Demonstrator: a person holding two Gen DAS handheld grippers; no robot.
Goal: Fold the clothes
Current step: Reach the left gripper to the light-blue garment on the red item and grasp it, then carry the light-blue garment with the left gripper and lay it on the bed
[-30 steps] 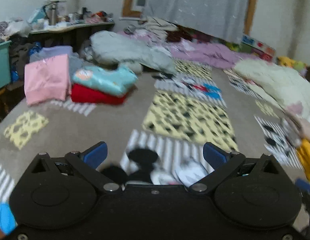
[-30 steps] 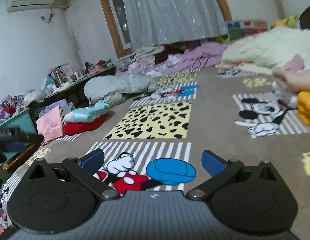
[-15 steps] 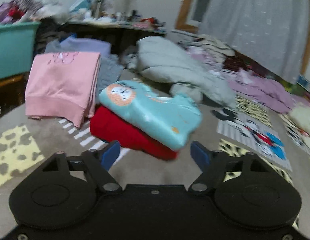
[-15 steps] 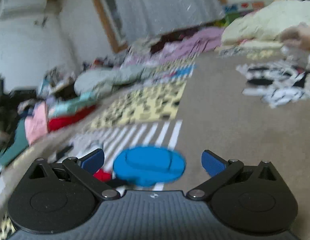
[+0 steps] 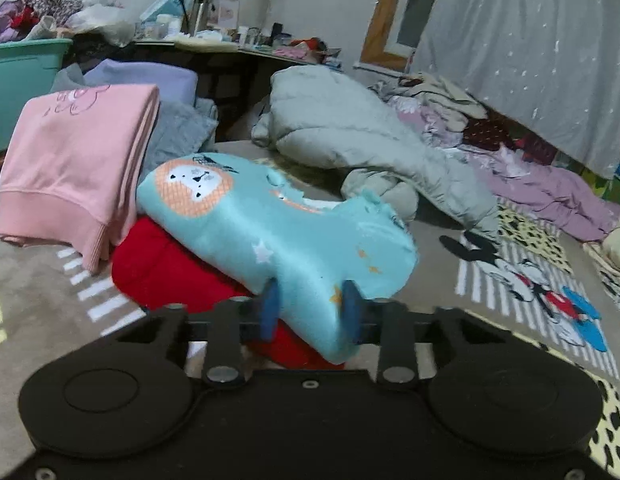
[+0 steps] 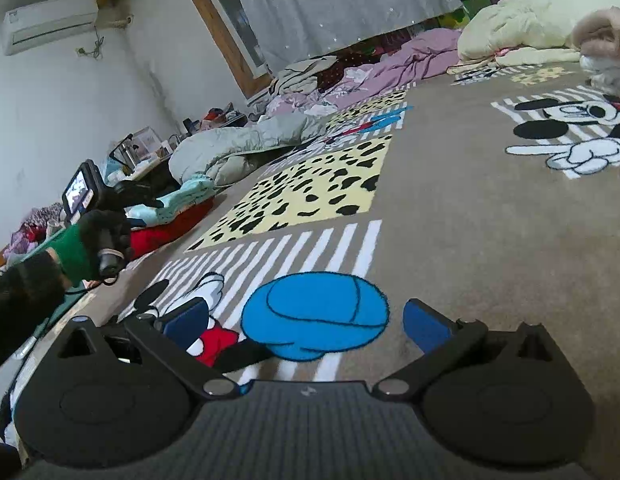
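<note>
Left gripper (image 5: 310, 312) now pinches teal garment (image 5: 270, 232) (hem hidden); right gripper (image 6: 310, 320) spread.

A cartoon-mouse carpet (image 6: 449, 216) covers the floor. A cluttered table (image 5: 214, 46) stands at ten o'clock, a teal bin (image 5: 18, 80) left of it, grey curtain (image 5: 521, 52) at one o'clock.
</note>
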